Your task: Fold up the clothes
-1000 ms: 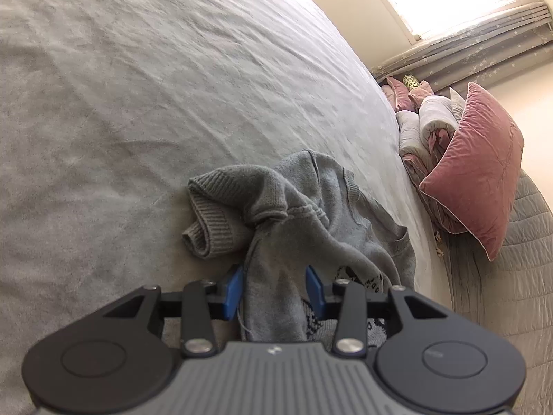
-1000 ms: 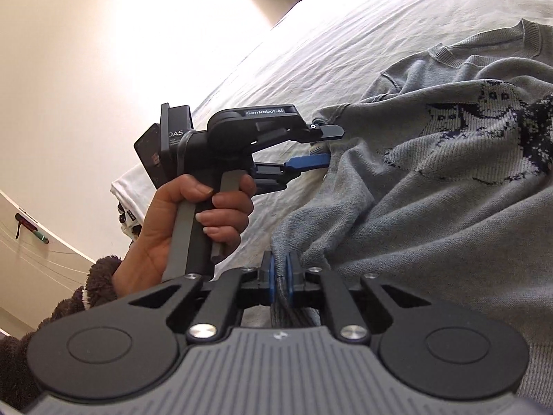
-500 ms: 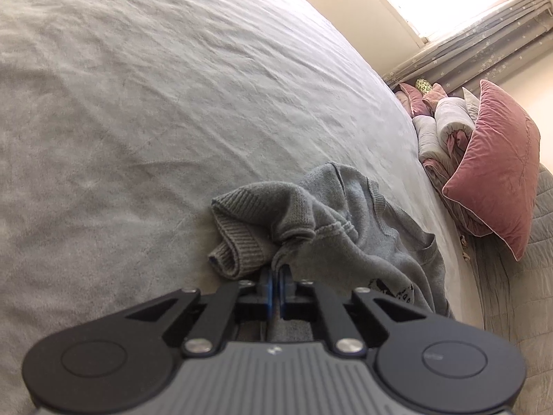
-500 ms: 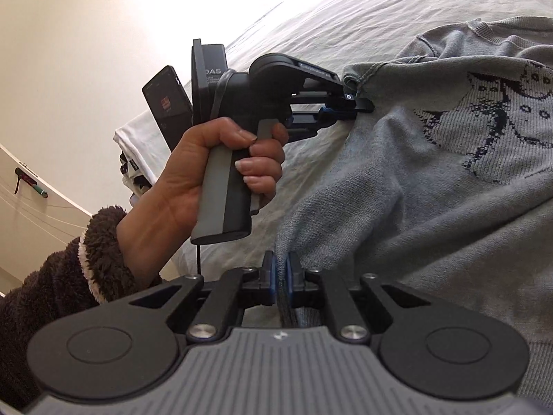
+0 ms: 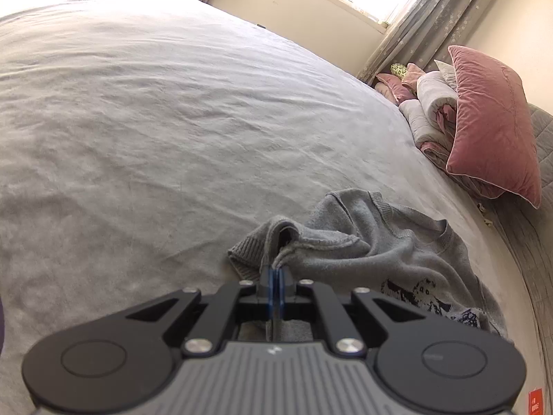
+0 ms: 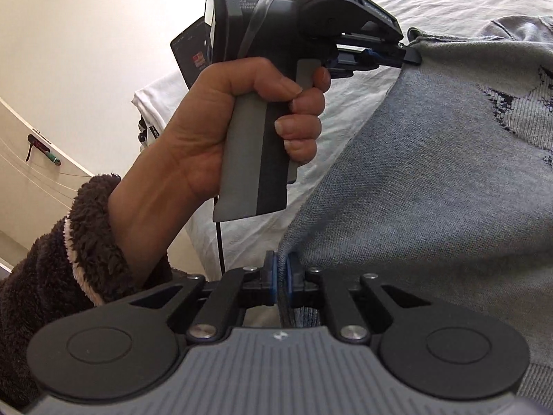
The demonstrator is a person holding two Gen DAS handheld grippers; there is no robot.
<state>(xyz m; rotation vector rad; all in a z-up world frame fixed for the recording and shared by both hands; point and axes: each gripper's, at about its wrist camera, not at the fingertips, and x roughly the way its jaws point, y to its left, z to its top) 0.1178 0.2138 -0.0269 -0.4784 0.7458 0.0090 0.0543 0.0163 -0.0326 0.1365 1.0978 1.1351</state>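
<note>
A: Where is the grey knitted sweater with the dark pattern on its front [image 5: 390, 259]?

B: It lies rumpled on the pale grey bedspread [image 5: 155, 121], near the edge closest to the camera, with its ribbed cuff and a folded-over seam bunched up just ahead of the left gripper [image 5: 275, 276].

A: And that claw, is it wide or narrow?

B: Narrow. Its 2 blue pads are pressed together with a thin fold of the sweater's edge pinched between them.

A: What about the other one?

B: The right gripper [image 6: 280, 278] is likewise closed down on the knit: a grey edge runs straight down between its 2 blue pads, and the fabric spreads away from there up and to the right.

A: Can you see the left tool from the right wrist view?

B: Yes. A hand [image 6: 242, 131] in a dark brown fleecy sleeve [image 6: 69, 249] grips its grey-and-black handle, and the black fingertips clamp a corner of the sweater at the upper right, so the cloth between the 2 grips hangs in a slanted sheet above the white bed.

A: Anything else on the bed?

B: At the far right edge in the left wrist view, a dusty pink velvet cushion [image 5: 494, 131] leans against a pile of rolled pale and pink bedding [image 5: 428, 110], beneath patterned grey curtains [image 5: 439, 10].
</note>
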